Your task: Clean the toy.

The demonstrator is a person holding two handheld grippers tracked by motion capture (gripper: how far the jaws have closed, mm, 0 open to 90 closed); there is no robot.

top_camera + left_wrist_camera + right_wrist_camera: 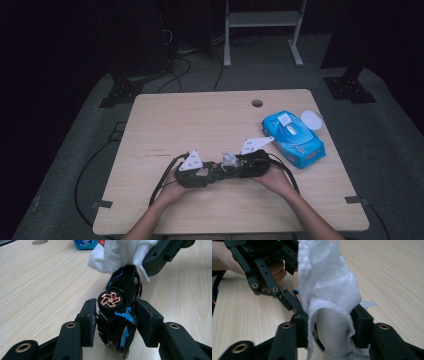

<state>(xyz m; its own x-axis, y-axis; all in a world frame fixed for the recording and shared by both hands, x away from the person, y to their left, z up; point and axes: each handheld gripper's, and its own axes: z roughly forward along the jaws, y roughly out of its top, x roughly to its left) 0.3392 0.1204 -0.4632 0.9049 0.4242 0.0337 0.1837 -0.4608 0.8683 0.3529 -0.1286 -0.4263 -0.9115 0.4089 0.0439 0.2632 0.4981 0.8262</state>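
While left gripper (116, 322) clamps toy car (117, 315), hands face inward.

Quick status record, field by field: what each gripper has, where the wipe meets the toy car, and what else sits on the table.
left gripper: shut on toy car, wheel facing camera
right gripper: shut on white wipe
contact: wipe draped over the car's far end
location: both held near the table's front middle
wipe pack: blue, at the right, lid open
other: small white lid beside the pack
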